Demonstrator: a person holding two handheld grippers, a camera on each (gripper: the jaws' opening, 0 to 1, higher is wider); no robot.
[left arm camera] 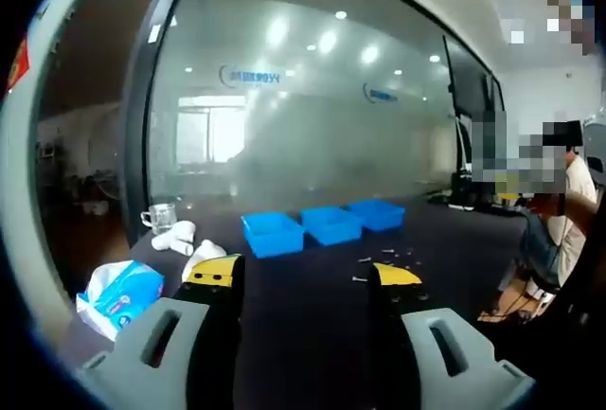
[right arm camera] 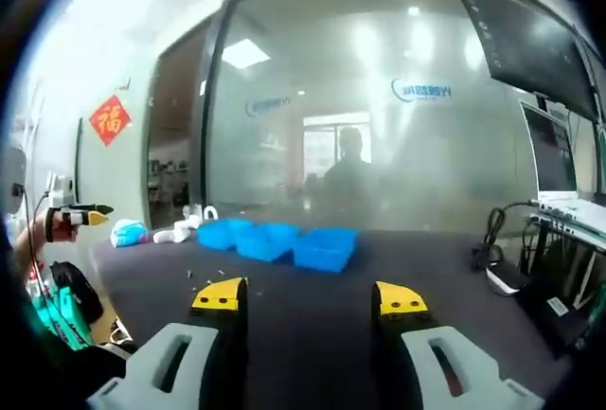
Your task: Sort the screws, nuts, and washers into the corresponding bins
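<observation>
1. Left gripper (left arm camera: 303, 282): jaws spread wide, nothing between them, held above the dark surface (left arm camera: 312, 334) and well short of the work. Right gripper (right arm camera: 311, 298): likewise released, empty, off the surface.
2. Task items: three blue bins (left arm camera: 323, 224) stand in a row, touching or nearly so, toward the far side of the surface. Small hardware (left arm camera: 383, 260) lies scattered on the surface on the near side of the bins, close to the left gripper's right jaw tip in the left gripper view. In the right gripper view the same bins (right arm camera: 276, 240) sit mid-surface with specks of hardware (right arm camera: 206, 277) near them. Too small to tell screw from nut from washer.
3. Clutter at the surface's edge: tissue pack (left arm camera: 121, 294), white rolls (left arm camera: 175, 237), glass mug (left arm camera: 161, 217). All apart from the bins.
4. Judgement: sorting looks not yet begun; whether the bins hold anything cannot be told.
5. Risks:
   - Pieces are tiny and flat against a dark top; broad jaw tips may slide over a washer or flick a screw away instead of pinching it.
   - Pieces lie close together, so one closure may catch two kinds at once.
   - Bins look identical and unmarked from here; wrong-bin drops are likely.
   - Releasing from too high may bounce a piece out, or into the adjacent bin.
   - A careless sweep on the left could knock the mug.
</observation>
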